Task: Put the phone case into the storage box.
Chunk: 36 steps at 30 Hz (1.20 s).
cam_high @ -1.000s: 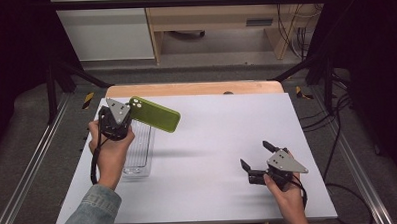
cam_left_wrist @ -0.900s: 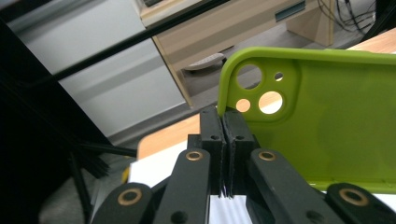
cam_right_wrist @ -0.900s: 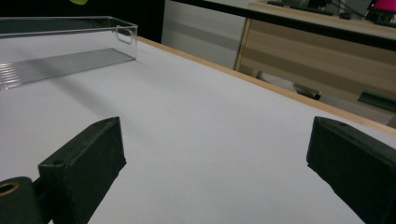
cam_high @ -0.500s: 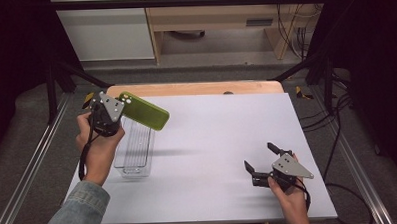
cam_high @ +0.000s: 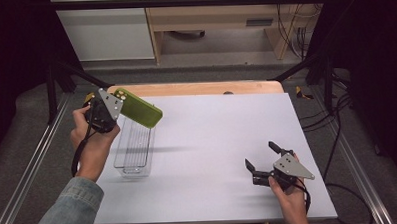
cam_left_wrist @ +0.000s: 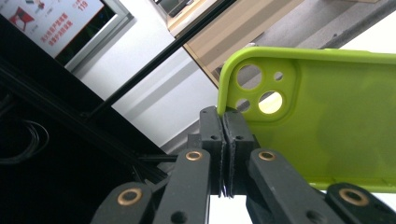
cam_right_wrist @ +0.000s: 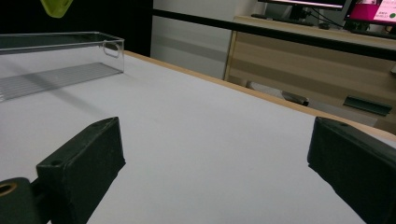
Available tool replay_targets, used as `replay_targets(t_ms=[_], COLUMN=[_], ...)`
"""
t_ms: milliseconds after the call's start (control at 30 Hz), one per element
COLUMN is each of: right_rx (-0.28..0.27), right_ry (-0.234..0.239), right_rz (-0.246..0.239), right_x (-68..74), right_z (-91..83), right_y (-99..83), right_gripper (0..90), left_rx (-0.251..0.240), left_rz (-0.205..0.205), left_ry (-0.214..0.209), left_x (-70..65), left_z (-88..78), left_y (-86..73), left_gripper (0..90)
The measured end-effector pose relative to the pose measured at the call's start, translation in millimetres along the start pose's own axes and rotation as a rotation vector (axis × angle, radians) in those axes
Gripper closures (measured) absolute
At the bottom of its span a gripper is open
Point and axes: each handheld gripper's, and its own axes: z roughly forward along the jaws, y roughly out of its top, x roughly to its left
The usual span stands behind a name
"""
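Observation:
A lime-green phone case (cam_high: 139,109) (cam_left_wrist: 327,121) hangs in the air over the far end of a clear plastic bin (cam_high: 133,147) at the table's left. My left gripper (cam_high: 117,106) (cam_left_wrist: 225,140) is shut on the case's edge near its camera cut-outs. The case juts to the right of the gripper. My right gripper (cam_high: 260,157) (cam_right_wrist: 215,154) rests low over the white table (cam_high: 212,136) near the front right, open, with nothing between its fingers. The bin (cam_right_wrist: 56,60) and a tip of the case (cam_right_wrist: 56,7) appear far off in the right gripper view.
A wooden strip (cam_high: 195,88) edges the table's far side. Metal rails (cam_high: 33,158) run along both sides, with cables (cam_high: 333,152) on the floor at right. A cabinet (cam_high: 213,26) stands beyond the table.
My left hand has carried the green case to the left and slightly farther back, over the bin's far end. The right gripper has stayed in place.

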Motion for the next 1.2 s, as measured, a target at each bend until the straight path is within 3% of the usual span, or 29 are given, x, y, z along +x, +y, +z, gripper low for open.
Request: replay_targets(t_ms=[100,300,533,1000,1200], right_rx=[-0.014,-0.017,-0.024,-0.028,-0.026], right_ry=[-0.014,-0.011,-0.030,-0.036,-0.043], right_rz=[0.012,0.012,0.016,0.028,0.032], right_x=[-1.2,-0.9,0.1,-1.0,-1.0], right_z=[-0.7,0.0,0.5,-0.1,-0.3], right_y=[-0.3,-0.4,-0.7,-0.3,-0.3], right_gripper=[3.5,3.5,3.4,3.2,3.1], left_rx=[0.006,0.003,0.002,0.019,0.009], left_rz=[0.035,0.054,0.108,0.131,0.105], left_ry=[0.009,0.033,0.063,0.086,0.080], left_x=[3.0,8.5,12.1,11.7,17.3], left_z=[-0.8,0.1,7.5,15.8,16.3], left_y=[-2.1,-2.9,-3.4,-17.1,-17.4], left_gripper=[88.0,88.0,88.0,88.0,88.0])
